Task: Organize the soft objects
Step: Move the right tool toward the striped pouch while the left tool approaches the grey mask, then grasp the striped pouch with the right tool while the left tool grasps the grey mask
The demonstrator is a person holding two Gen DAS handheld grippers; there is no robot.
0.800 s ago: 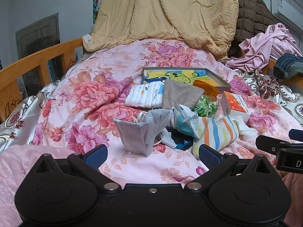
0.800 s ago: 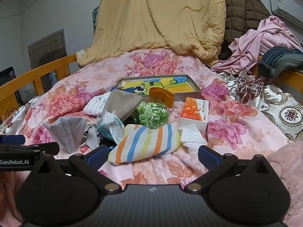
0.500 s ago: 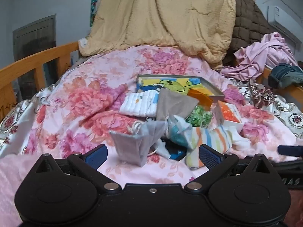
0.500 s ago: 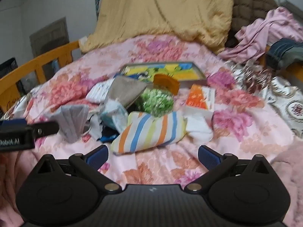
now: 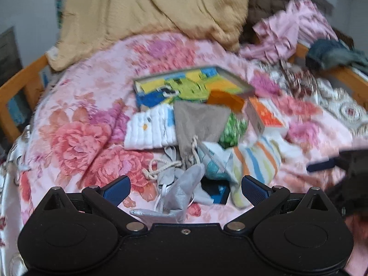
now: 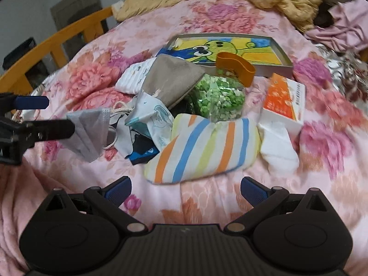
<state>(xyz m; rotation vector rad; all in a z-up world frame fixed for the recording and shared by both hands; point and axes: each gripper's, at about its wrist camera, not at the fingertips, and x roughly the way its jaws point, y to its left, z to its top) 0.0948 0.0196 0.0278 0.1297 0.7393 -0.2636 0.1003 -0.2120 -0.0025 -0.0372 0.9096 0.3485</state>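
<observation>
**Both grippers open over the pile on the bed**

I hold my left gripper (image 5: 185, 187) low over the near edge of the pile, its fingers spread wide and gripping nothing. The grey mask (image 5: 181, 191) lies between its blue pads (image 5: 116, 187), crumpled on the quilt (image 5: 76, 124), with white cord (image 5: 158, 165) just behind it. This view is blurred, so I cannot tell whether a pad touches the mask.

My right gripper (image 6: 186, 188) hangs wide open too, empty, just short of the striped sock (image 6: 202, 149). From here the mask (image 6: 92, 133) sits at the left of the pile, with the left gripper's fingers (image 6: 54, 128) beside it; one dark finger overlaps its left edge.

The rest of the pile: a taupe pouch (image 6: 170, 80) lying over a white cloth (image 6: 133, 76), a patterned mask (image 6: 151, 119) below it, a green bag (image 6: 218, 96) behind the sock, a white sock (image 6: 278, 147) to the right, touching an orange box (image 6: 285, 96). An orange band (image 6: 237, 69) rests against the picture tray (image 6: 285, 65) behind.
</observation>
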